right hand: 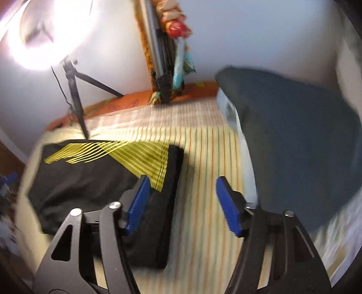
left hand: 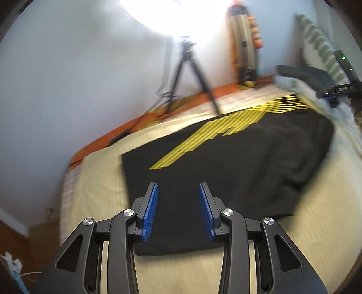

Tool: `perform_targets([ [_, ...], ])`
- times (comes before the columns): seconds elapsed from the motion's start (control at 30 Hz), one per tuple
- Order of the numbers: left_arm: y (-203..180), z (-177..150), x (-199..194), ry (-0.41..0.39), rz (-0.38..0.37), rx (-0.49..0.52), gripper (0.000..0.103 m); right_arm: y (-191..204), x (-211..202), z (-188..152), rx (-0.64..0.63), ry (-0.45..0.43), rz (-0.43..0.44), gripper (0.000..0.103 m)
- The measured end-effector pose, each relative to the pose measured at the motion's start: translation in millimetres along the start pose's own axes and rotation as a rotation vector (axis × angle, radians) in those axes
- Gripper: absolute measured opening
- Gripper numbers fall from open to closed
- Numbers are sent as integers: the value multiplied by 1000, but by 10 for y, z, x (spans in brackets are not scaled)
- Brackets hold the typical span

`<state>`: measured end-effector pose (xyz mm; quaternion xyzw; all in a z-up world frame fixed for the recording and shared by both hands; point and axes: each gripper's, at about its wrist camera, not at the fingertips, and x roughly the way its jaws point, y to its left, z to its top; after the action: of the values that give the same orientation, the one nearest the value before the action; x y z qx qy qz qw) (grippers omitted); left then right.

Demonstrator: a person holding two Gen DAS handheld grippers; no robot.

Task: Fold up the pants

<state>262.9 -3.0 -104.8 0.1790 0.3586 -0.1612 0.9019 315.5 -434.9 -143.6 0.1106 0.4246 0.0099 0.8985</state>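
While both pairs of blue-padded jaws stand apart with nothing between them, the left gripper (left hand: 178, 199) hangs over the near end of the black pants (left hand: 237, 167), and the right gripper (right hand: 183, 203) hangs over the bare striped bedspread (right hand: 203, 158) just beside the pants' right edge. One left pad (left hand: 151, 212) and its partner frame plain black cloth; whether they touch it cannot be told. In the right wrist view, the left-side pad (right hand: 138, 203) overlaps the pants' thick folded edge, while the other pad sits over the yellow-striped cover.

Folded into a broad, flat block, the pants (right hand: 90, 181) lie on the bed with a band of thin yellow stripes (left hand: 217, 133) running diagonally toward the far end. Their near edge sits close to the bed's near edge.

Toward the far right corner of the bed, a dark blue-grey pillow (right hand: 294, 135) rests on a paler one. In the left wrist view the right gripper's black body (left hand: 339, 89) shows at the far right edge, near that pillow.

Beyond the bed's far edge, a tripod (left hand: 192, 74) carries a glaring ring light (left hand: 172, 13) against a pale wall, and a folded stand with colourful cloth (right hand: 163, 56) leans there too. Both views are motion-blurred.
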Motion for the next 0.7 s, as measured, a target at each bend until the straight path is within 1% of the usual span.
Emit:
perform_targets([
  [0.07,-222,3,-78,-11,-45,23,35,-56,-87,-230,81,27,41,70],
  [0.17,-562,-36,-149,-19,-118,68,36,-114,-124,-528,166,68,95,70],
  [0.23,-755,-83,-116,-4,-161,102,36,-146,-92,-680,230,104,138,71],
  [0.33,-966,-208,-53,26,-203,156,36,-187,17,-865,329,153,206,71],
  [0.4,-1070,-251,-21,44,-209,193,36,-192,92,-932,377,171,240,71],
  [0.47,-1142,-283,40,64,-224,212,36,-183,136,-955,420,164,272,71],
  [0.57,-1207,-308,143,87,-211,251,36,-165,188,-934,463,146,286,71],
  [0.63,-1217,-316,228,109,-218,257,36,-165,220,-913,494,141,291,71],
  [0.7,-1225,-318,300,123,-209,259,36,-169,232,-890,513,128,285,71],
])
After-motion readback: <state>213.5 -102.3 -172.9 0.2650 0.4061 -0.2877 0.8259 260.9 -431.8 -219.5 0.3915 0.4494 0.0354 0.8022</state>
